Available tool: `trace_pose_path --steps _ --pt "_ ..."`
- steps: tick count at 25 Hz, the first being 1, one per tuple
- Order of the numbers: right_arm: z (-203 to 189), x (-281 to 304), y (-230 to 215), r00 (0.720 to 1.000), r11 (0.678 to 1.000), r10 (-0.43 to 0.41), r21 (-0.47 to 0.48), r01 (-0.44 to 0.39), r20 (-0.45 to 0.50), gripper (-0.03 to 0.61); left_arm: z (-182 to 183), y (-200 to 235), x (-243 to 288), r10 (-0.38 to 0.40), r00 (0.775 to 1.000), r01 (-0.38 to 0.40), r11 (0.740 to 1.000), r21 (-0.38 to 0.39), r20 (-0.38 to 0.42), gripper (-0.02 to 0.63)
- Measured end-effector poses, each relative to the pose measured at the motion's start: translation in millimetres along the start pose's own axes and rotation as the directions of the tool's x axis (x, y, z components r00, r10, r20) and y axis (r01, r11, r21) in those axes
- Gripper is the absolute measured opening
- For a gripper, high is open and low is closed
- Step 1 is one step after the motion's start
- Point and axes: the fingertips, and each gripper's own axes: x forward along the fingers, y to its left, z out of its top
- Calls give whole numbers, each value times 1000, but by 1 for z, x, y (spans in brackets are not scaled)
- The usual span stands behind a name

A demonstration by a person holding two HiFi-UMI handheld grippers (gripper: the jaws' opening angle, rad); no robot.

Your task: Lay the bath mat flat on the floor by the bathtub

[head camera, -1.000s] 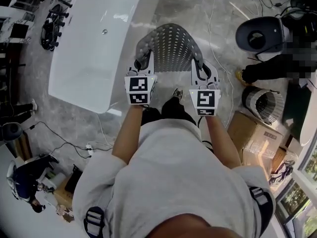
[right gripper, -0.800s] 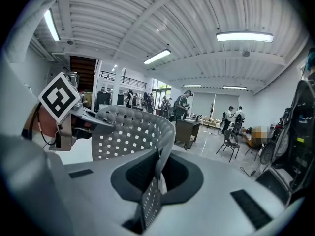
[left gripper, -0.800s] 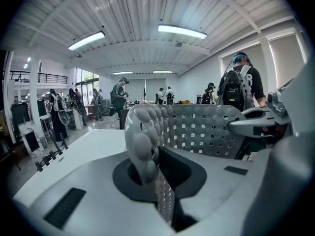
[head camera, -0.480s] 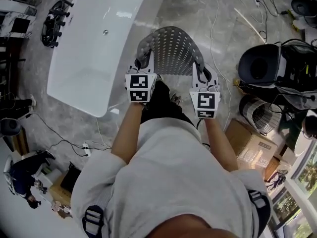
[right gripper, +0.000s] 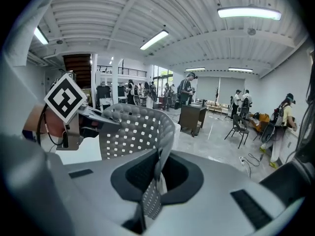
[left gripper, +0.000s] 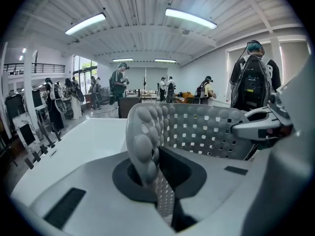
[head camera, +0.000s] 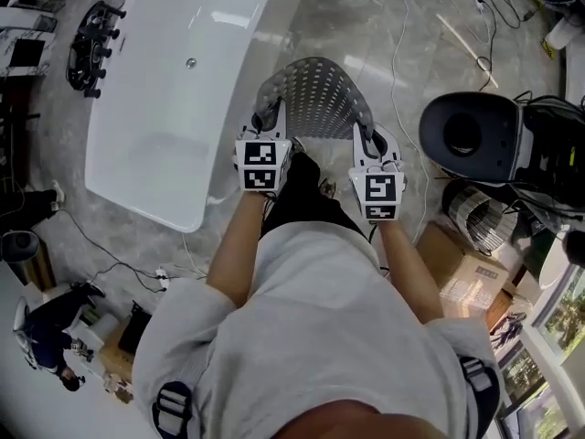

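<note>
Head view, mid-frame: left hand-held gripper (head camera: pixel 267 114) and right hand-held gripper (head camera: pixel 367 135) each pinch a near corner of the bath mat (head camera: pixel 320 90). The mat arches forward between them, off the floor (head camera: pixel 352 16), with the bathtub (head camera: pixel 155 126) just left of it. My call: lower both corners level, far edge down first, parallel to the tub, taut so nothing folds under.

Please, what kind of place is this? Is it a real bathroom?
Probably not a home bathroom: more likely a large hall or workshop. The white freestanding bathtub stands on an open grey marbled floor near brown cardboard boxes, and long ceiling strip lights run above several people standing about.
</note>
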Motion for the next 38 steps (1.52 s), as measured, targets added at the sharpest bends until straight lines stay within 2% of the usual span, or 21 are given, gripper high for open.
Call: trace_pose_path --steps 5,11,17,21,24,27,31,35,38 --pt "-11 50 -5 999 1000 14 -8 -14 -49 21 -12 24 37 -28 999 27 1000 -5 -34 32" --pt "-22 92 10 993 998 56 -27 -59 -100 21 -28 49 66 -89 993 90 996 12 -71 32" --pt "-64 126 -2 986 999 34 2 -34 -161 21 -55 54 130 -126 982 131 991 23 -139 32" --pt "-111 142 3 976 996 64 70 -51 -206 21 -98 54 153 -128 970 141 989 50 -207 32" --pt "-151 161 2 967 992 84 114 -58 -241 21 -138 59 176 -100 961 118 991 57 -257 32" --pt "-187 162 19 948 977 147 188 -96 -281 21 -173 56 181 -84 945 97 995 29 -315 32" --pt "-210 178 33 936 970 199 194 -146 -290 21 -194 54 202 -91 936 104 994 19 -340 32" --pt "-236 185 38 923 956 226 252 -149 -312 21 -227 56 209 -78 919 84 996 0 -386 32" --pt "-255 202 24 920 959 218 245 -140 -326 21 -248 62 228 -64 913 62 998 -17 -403 32"
